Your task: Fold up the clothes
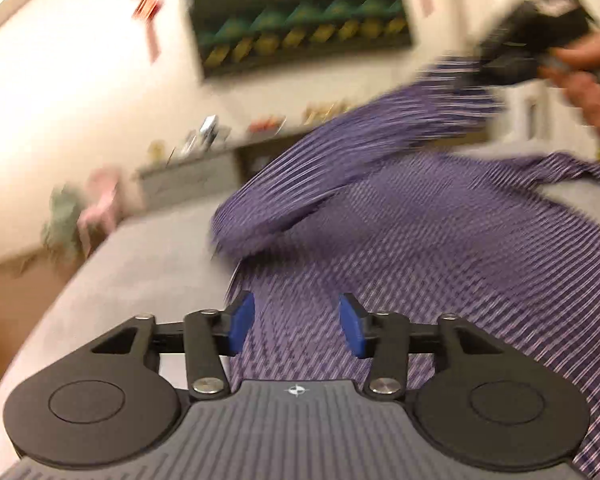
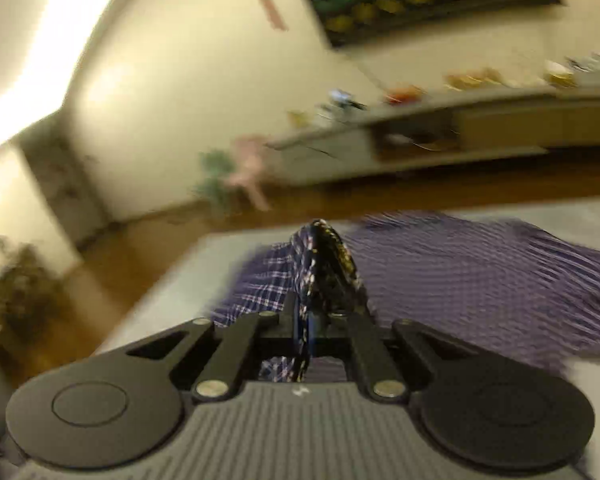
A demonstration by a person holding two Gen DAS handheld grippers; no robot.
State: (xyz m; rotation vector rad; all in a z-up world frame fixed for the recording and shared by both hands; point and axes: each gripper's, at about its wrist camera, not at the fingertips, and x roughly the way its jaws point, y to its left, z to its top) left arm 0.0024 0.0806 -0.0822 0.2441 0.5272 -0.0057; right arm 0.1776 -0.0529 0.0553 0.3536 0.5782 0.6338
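Living room, blurred: cream wall, dark framed picture, low cabinet with clutter, wood floor. Carrying surface is a grey pad, maybe a bed or mat, cannot tell which.

Left gripper has its 2 blue pads apart and empty, hovering over the near edge of the purple plaid shirt. Shirt body lies mostly spread on the grey pad.

Right gripper is clamped on a bunched piece of the shirt, likely a sleeve or corner, lifted clear of the pad; from the left wrist view that strip arcs up toward the far right, held by a hand.

Progress: looks like mid-fold, 1 part being carried. No flat folded stack visible; most folding seems left.
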